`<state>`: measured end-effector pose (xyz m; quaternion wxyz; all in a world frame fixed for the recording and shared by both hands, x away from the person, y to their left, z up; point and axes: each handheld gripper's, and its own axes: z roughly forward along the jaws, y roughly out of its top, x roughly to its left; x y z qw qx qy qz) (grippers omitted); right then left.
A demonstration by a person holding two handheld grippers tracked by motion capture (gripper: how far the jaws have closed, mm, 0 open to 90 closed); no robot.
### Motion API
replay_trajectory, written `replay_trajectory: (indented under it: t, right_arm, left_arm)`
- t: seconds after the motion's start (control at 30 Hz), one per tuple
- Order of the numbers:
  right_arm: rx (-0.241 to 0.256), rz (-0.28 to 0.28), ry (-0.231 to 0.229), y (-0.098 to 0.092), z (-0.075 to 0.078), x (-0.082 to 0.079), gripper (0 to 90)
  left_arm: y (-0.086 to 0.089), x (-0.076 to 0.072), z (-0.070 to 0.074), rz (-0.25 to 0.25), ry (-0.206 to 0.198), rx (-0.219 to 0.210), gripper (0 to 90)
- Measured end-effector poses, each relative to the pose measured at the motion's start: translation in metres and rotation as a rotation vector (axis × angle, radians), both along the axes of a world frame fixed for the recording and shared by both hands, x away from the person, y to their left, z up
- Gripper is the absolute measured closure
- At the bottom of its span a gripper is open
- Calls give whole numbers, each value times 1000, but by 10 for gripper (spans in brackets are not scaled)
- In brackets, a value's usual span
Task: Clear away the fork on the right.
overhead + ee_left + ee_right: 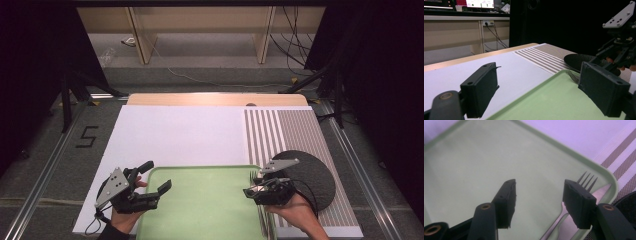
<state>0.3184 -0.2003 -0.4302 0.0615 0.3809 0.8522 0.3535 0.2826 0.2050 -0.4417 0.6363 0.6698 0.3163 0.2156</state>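
Observation:
A pale green tray (pixel 200 172) lies at the near edge of the white table cover. A silver fork (pixel 587 180) and a knife (pixel 602 192) lie side by side along the tray's right rim, the tines pointing away. My right gripper (pixel 539 182) is open just above the tray floor, its right jaw over the fork's neck. In the high view the right gripper (pixel 251 191) hovers at the tray's right edge. My left gripper (pixel 157 176) is open wide, one jaw over the tray's left rim and one outside it. The left gripper view shows my own open left gripper (pixel 537 67), the fork tines (pixel 572 76) and, beyond them, the right gripper (pixel 621 47).
A black round plate (pixel 310 175) sits on a brown-and-white striped placemat (pixel 280 130) right of the tray. The white cover (pixel 175 130) stretches to the wooden far edge of the table. Beyond stand table legs, cables and dark tripod legs.

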Motion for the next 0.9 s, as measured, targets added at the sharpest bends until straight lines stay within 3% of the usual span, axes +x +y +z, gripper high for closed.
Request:
replay_trajectory:
  t: [0.27,0.9]
  right_arm:
    - [126,-66,3,-18,7,1,345]
    - [258,-206,-47,-57,16,-7,226]
  left_arm:
    - [0,0,0,0,-1,0,148]
    - [0,-1,0,-1,-3,-4,147]
